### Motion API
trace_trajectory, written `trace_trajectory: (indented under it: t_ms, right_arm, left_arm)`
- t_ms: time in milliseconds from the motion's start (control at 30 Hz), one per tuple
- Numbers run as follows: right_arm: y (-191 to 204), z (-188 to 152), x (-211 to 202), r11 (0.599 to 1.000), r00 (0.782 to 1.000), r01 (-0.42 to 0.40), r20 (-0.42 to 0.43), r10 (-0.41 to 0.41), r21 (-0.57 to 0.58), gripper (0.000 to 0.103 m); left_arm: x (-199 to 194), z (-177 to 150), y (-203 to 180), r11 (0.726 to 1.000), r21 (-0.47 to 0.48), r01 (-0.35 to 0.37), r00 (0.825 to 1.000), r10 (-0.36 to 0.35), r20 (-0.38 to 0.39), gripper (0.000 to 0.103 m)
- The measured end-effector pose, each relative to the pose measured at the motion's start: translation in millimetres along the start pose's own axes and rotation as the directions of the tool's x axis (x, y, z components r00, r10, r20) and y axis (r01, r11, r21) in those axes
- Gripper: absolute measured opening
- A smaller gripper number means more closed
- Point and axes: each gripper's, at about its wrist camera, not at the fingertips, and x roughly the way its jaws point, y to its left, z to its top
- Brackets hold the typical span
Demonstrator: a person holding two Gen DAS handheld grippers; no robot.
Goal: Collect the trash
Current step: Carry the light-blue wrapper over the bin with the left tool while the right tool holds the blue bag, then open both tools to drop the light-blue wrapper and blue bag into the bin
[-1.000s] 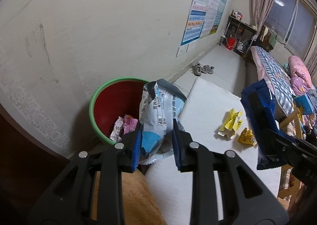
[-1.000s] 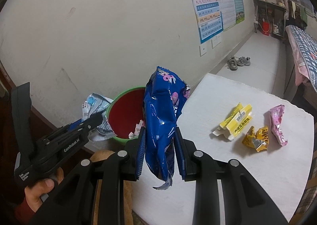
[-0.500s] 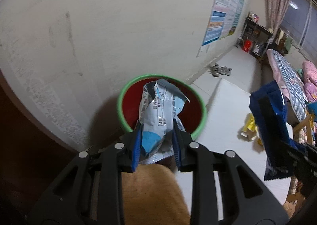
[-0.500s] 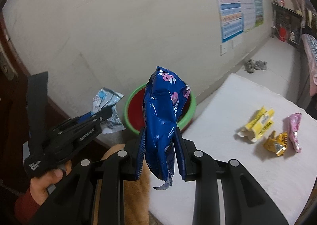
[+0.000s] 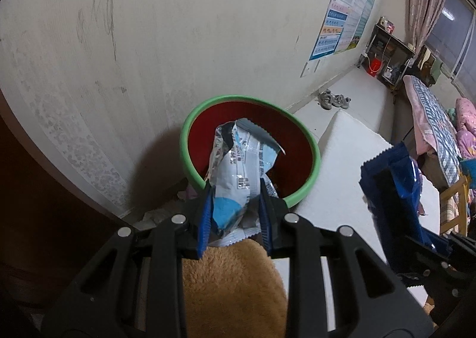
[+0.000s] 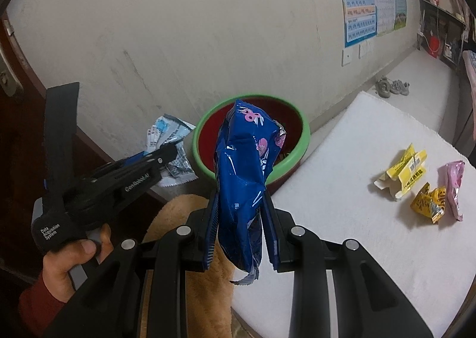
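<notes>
presently we hold one piece of trash in each gripper. our left gripper (image 5: 236, 213) has its jaws closed on a white and light-blue wrapper (image 5: 241, 165), pinched near its lower end so that the crumpled top stands up in front of the camera. in the left wrist view the wrapper seems to lie over the mouth of the red bin with the green rim (image 5: 190, 136), but the right wrist view puts it just left of the rim, so we cannot tell that it is truly above the opening.

our right gripper (image 6: 241, 228) has its jaws clamped on a dark blue snack bag (image 6: 247, 165), gripped low with the bulk rising above the jaws and a torn tail hanging beneath. it is held toward the bin (image 6: 297, 153), apparently nearer us than the opening.

we judge the step in hand to be the drop-off: both items are carried to the bin together, one per gripper, to save a trip. we advise confirming each piece sits over the opening before the jaws release, since light foil can drift and land on the floor.

remaining on the white surface (image 6: 342, 219) are a yellow carton (image 6: 401, 171), a yellow crumpled wrapper (image 6: 428, 204) and a pink wrapper (image 6: 455, 186), lying close together and well apart from the bin. the task is therefore only partly done.
</notes>
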Motion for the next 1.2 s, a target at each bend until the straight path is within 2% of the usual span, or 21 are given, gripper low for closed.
trace_trajectory:
  t_ms: [333,500,633,833,1200]
  right_arm:
    - [-3,9,43,1.000,0.997,0.012,-0.081,-0.012,-0.009,0.028]
    - [2,29,78,1.000,0.994,0.014,-0.107,-0.015,-0.011,0.028]
    - [10,46,104,1.000,0.993,0.005,-0.114,-0.008,-0.020,0.028]
    - [22,67,136,0.999,0.993,-0.008,-0.118,0.002,-0.052,0.028]
    - [-1,97,158,1.000,0.996,0.009,-0.092,-0.009,-0.002,0.028]
  left_arm:
    - [3,-4,26,0.999,-0.041,-0.009,1.000,0.009,0.001,0.026]
    - [10,-9,43,0.998,-0.061,0.000,1.000,-0.001,-0.028,0.026]
    - [16,-9,54,0.998,-0.053,-0.017,0.999,0.015,-0.040,0.026]
    - [30,-5,73,0.995,-0.098,-0.034,0.998,0.029,-0.059,0.026]
    - [76,51,58,0.995,-0.094,0.038,0.999,-0.040,-0.026,0.026]
